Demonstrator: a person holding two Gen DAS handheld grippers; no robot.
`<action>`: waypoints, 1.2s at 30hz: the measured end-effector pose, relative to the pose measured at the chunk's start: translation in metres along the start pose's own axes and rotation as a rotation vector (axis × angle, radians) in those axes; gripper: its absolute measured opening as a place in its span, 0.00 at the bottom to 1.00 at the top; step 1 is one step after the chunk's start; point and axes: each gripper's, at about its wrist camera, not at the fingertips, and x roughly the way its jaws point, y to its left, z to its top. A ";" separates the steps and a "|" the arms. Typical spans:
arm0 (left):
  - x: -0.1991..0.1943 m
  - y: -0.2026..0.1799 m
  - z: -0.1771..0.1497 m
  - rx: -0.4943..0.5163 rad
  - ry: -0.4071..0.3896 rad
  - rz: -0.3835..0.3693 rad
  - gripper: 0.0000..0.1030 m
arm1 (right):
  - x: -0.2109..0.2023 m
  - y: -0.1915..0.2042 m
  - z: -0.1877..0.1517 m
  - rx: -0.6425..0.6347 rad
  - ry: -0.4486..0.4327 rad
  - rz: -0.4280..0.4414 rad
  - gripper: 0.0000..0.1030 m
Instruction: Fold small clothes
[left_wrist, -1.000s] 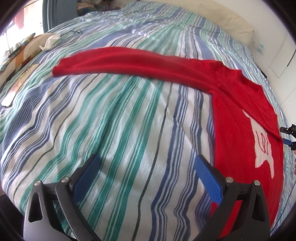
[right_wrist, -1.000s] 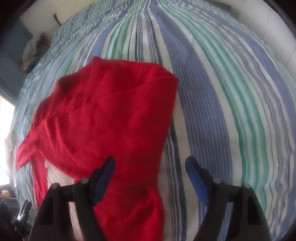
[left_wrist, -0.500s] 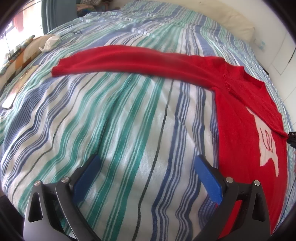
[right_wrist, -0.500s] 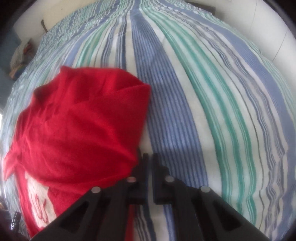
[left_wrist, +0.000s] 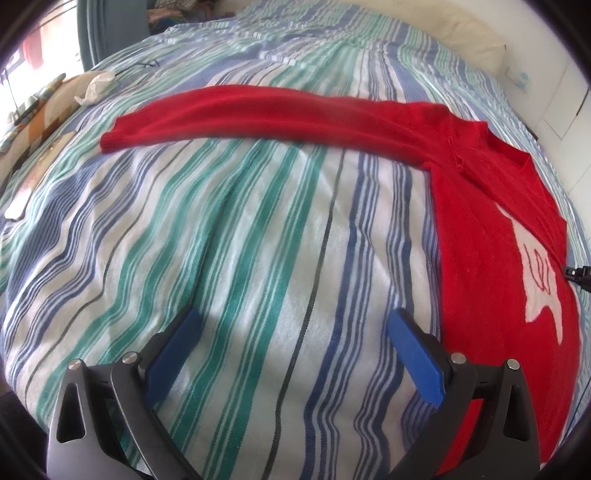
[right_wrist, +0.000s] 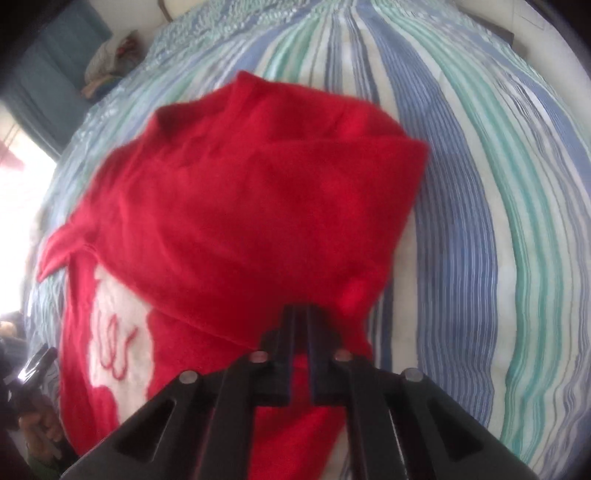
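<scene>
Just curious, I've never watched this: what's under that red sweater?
The red sweater lies on a striped bedsheet, which shows all around it. Whatever the sheet hides directly beneath the sweater's body cannot be seen.

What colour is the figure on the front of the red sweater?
White, with thin red lines on it. The figure on the sweater shows best in the right wrist view.

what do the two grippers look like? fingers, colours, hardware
Left gripper: black triangular finger frames with cut-outs, silver pivot pins, flat blue pads on the fingers. Right gripper: same black frames and silver pins; its pads read dark from this angle. No cables, markings or sleeves visible.
</scene>
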 end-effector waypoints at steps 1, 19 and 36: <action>0.001 0.001 -0.001 0.001 0.002 0.000 0.99 | -0.003 -0.007 -0.006 0.032 -0.027 0.024 0.04; -0.005 0.003 0.003 0.002 0.020 -0.016 0.98 | -0.070 0.107 -0.185 -0.143 -0.200 0.044 0.69; 0.060 0.184 0.130 -0.576 -0.050 -0.023 0.66 | -0.099 0.149 -0.233 -0.239 -0.313 0.067 0.69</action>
